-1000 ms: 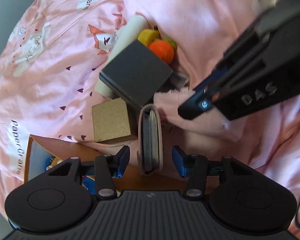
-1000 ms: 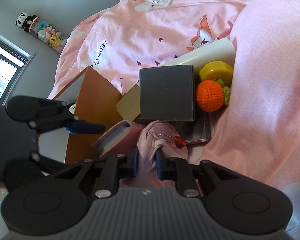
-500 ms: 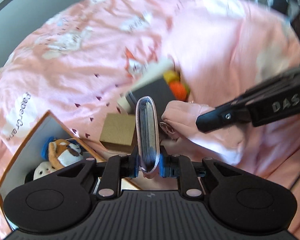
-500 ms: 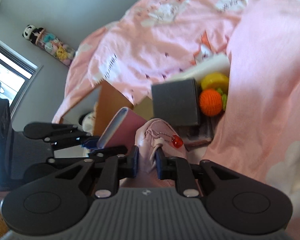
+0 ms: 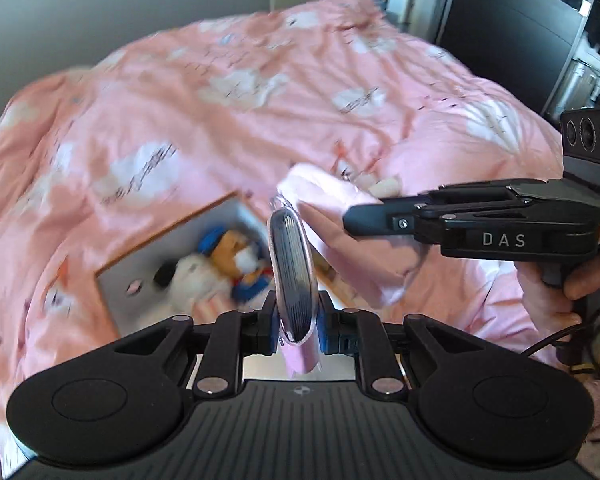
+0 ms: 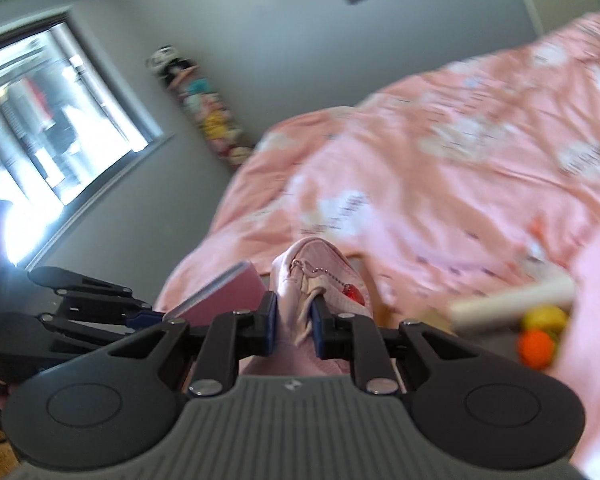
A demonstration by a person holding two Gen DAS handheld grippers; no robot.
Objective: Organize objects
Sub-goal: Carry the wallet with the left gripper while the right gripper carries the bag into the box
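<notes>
Two grippers: the left gripper (image 5: 298, 330) clamps one pink notebook (image 5: 294, 276), the right gripper (image 6: 294, 320) one pink pouch (image 6: 320, 280). One open box (image 5: 140, 256) lies just beyond the left gripper's fingers, with two plush toys (image 5: 220, 264) inside (blurred, so perhaps more). Right of the right gripper: one white tube (image 6: 512, 306), one yellow piece (image 6: 544, 316), one orange ball (image 6: 536, 346).

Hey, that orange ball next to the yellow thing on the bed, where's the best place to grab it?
Grip the orange ball across its middle, coming from above. It is round, so any width suits the jaws, but the yellow object and the pale roll crowd it closely on the far side. Both grippers are full now.
</notes>
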